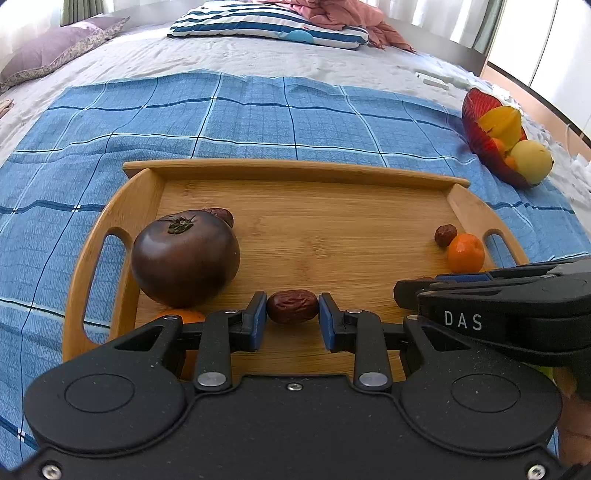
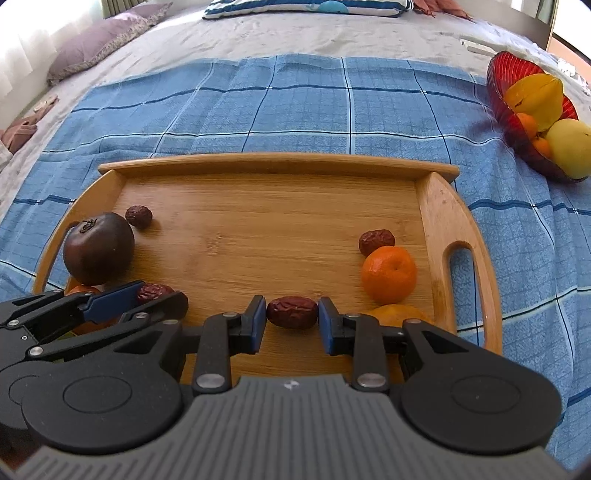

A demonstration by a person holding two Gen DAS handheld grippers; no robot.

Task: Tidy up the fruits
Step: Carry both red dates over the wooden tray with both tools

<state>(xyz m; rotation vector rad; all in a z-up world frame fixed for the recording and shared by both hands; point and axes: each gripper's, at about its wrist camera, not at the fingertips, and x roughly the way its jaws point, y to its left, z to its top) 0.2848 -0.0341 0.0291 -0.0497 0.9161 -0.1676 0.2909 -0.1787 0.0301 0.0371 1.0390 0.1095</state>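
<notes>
A wooden tray lies on a blue checked cloth. My left gripper is shut on a wrinkled red date low over the tray's near left part. Just to its right, my right gripper is shut on another red date, its blue pads touching both ends. On the tray sit a dark brown round fruit, a mandarin and two loose dates. More orange fruit is partly hidden under the grippers.
A red glass bowl at the far right of the cloth holds a yellow starfruit, a pale pear and small oranges. Behind the cloth stretch a grey bedsheet, a striped pillow and a purple pillow.
</notes>
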